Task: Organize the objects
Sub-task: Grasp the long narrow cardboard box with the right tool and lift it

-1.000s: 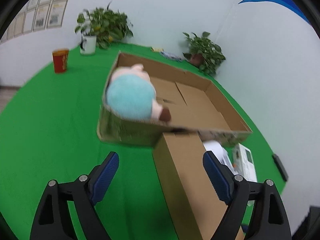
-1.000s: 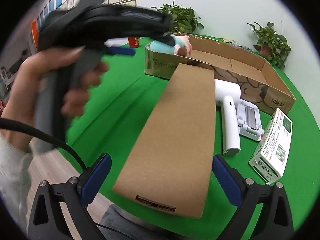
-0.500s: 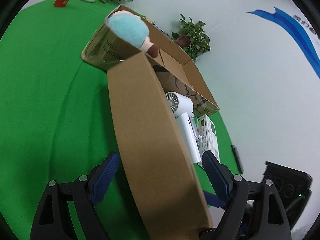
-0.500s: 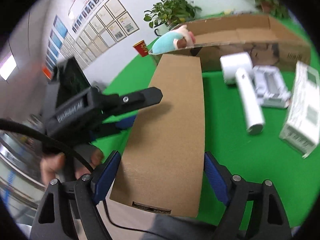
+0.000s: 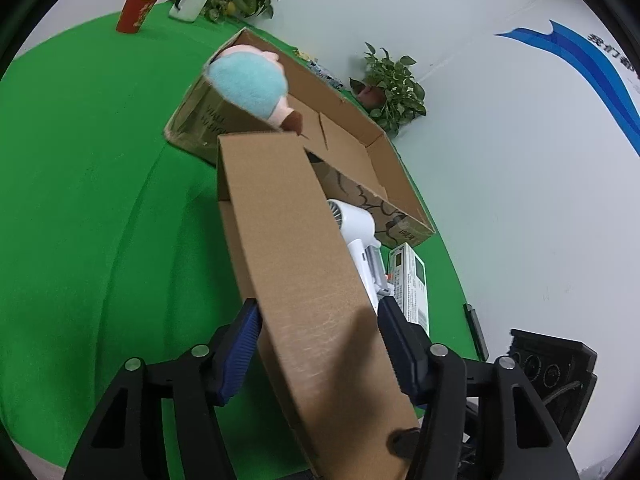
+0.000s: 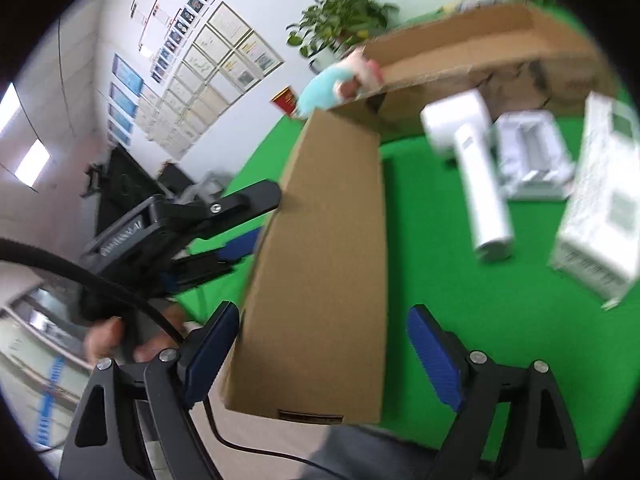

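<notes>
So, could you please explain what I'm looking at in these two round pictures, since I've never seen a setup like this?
No robot here: a person holds a handheld two-finger gripper in each hand, and each gripper carries a fisheye camera looking along its fingers. One picture is from the left gripper, whose blue-padded fingers press both sides of a long brown box. The other is from the right gripper, straddling the same box's near end; its right pad stands clear, so it looks open. On the green table lie an open cardboard tray with a plush toy at one end, a white hair dryer and a white carton.
</notes>
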